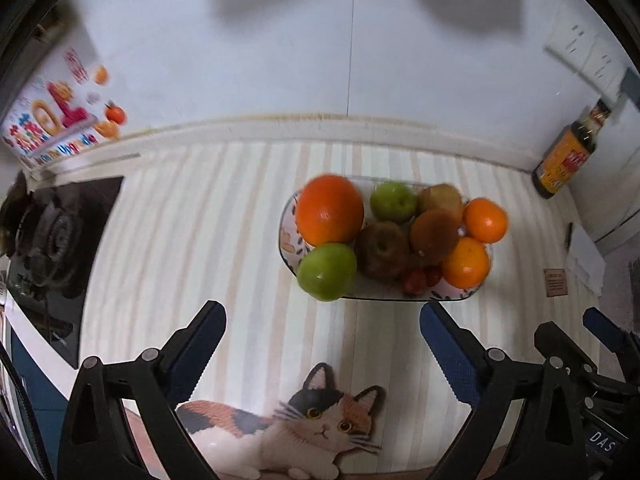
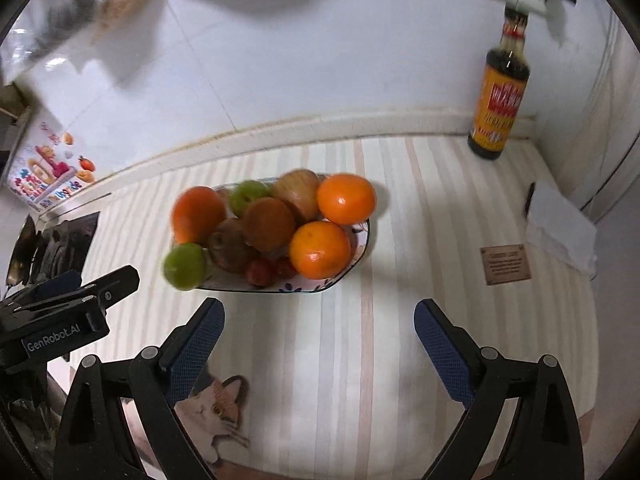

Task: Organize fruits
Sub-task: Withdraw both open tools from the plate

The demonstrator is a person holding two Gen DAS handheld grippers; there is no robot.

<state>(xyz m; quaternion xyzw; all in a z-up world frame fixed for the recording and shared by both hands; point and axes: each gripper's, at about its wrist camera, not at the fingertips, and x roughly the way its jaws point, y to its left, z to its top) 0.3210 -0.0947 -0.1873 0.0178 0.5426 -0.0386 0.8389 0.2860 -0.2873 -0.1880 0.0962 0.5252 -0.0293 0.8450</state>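
A patterned oval plate (image 1: pixel 286 236) (image 2: pixel 360 250) sits on the striped counter, piled with fruit. On it are a big orange (image 1: pixel 330 214) (image 2: pixel 198 214), two smaller oranges (image 1: pixel 466 262) (image 2: pixel 320 250), two green apples (image 1: pixel 327 271) (image 2: pixel 185 266), brown kiwis (image 1: pixel 434 230) (image 2: pixel 269 224) and small red tomatoes (image 1: pixel 414 280) (image 2: pixel 260 272). My left gripper (image 1: pixel 322 334) is open and empty, just short of the plate's near edge. My right gripper (image 2: pixel 318 330) is open and empty, near the plate's right front.
A dark sauce bottle (image 1: pixel 566 156) (image 2: pixel 498 92) stands in the back right corner. A gas stove (image 1: pixel 56 232) (image 2: pixel 48 248) lies left. A colourful box (image 1: pixel 52 120) (image 2: pixel 44 172) leans at the back left. White paper (image 2: pixel 560 224) and a brown card (image 2: pixel 506 264) lie right.
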